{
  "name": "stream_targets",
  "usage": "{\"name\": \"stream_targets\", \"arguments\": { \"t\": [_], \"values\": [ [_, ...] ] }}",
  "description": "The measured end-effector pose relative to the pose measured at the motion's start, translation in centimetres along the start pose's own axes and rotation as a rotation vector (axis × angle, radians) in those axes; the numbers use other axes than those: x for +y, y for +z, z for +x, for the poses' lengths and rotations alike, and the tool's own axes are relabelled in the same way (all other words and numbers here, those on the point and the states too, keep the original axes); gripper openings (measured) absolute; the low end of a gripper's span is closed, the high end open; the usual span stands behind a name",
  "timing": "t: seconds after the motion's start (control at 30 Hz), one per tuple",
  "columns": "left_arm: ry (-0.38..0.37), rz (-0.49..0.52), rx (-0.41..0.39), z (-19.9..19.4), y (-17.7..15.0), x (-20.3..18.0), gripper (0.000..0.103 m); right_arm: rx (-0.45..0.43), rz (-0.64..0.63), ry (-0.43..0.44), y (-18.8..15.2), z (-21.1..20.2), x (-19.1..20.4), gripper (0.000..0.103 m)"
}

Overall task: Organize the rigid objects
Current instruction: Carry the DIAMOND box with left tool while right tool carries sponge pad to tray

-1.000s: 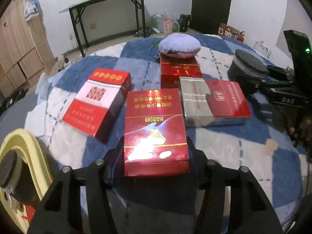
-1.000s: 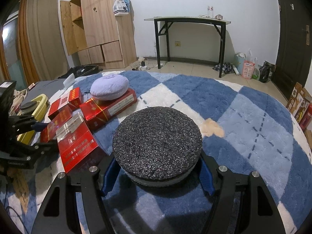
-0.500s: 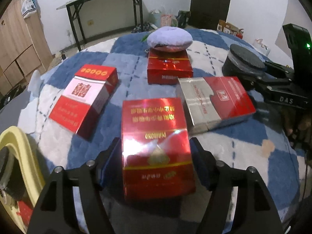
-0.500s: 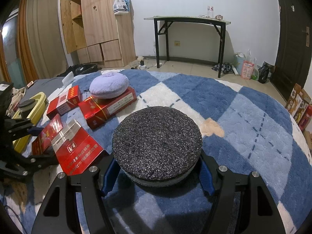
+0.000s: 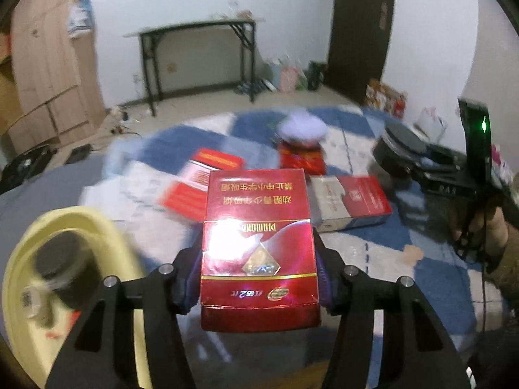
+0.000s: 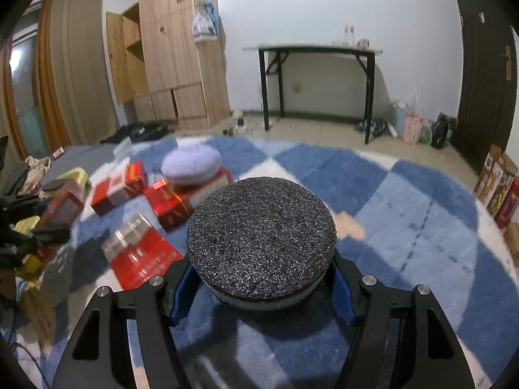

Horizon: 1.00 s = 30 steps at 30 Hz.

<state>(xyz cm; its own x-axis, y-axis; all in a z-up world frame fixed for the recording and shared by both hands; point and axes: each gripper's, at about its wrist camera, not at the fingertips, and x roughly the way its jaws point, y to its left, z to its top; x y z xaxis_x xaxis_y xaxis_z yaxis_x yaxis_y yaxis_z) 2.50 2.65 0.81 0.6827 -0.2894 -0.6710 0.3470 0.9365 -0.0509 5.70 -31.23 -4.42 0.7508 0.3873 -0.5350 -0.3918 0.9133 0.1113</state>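
My left gripper has a glossy red Diamond carton between its jaws, which are closing on its sides; the carton hangs lifted off the blue-and-white rug. The right wrist view shows this carton blurred at far left. My right gripper is shut on a round black foam-topped disc held low over the rug. On the rug lie a red-and-white carton, a silver-and-red carton and a red carton with a lilac round puff on top.
A yellow tray holding a black round item sits at lower left. A person's hand holds the right gripper at the right edge. Beyond the rug are a black table, wooden cabinets and boxes by the door.
The left gripper has lifted the red Diamond carton off the rug, and its view has swung up and blurred. The right gripper with the disc has stayed put.
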Motion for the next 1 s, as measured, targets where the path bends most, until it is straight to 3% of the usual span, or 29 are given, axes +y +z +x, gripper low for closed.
{"name": "stream_targets", "arguments": {
  "t": [0.13,0.33,0.43,0.53,0.7,1.0],
  "values": [
    [0.138,-0.054,-0.031,-5.7,-0.3,5.2,0.058,-0.042,-0.084,0.052,1.3,-2.5,3.5,0.068],
    [0.312,-0.152,0.013,-9.1,-3.2,12.7,0.058,-0.046,-0.308,0.276,4.1,-2.0,16.5,0.068],
    [0.349,-0.216,0.050,-9.4,-5.4,15.4,0.058,0.018,-0.386,0.403,4.1,0.1,23.0,0.068],
    [0.369,-0.255,0.084,-9.0,-7.4,16.9,0.058,0.103,-0.468,0.493,2.8,2.0,28.3,0.068],
    [0.350,-0.316,0.172,-6.5,-9.5,18.4,0.058,0.142,-0.518,0.558,1.3,4.7,33.5,0.068],
    [0.325,-0.361,0.206,-5.2,-10.6,19.2,0.058,0.140,-0.539,0.565,1.2,8.5,34.7,0.068]
  ]
}}
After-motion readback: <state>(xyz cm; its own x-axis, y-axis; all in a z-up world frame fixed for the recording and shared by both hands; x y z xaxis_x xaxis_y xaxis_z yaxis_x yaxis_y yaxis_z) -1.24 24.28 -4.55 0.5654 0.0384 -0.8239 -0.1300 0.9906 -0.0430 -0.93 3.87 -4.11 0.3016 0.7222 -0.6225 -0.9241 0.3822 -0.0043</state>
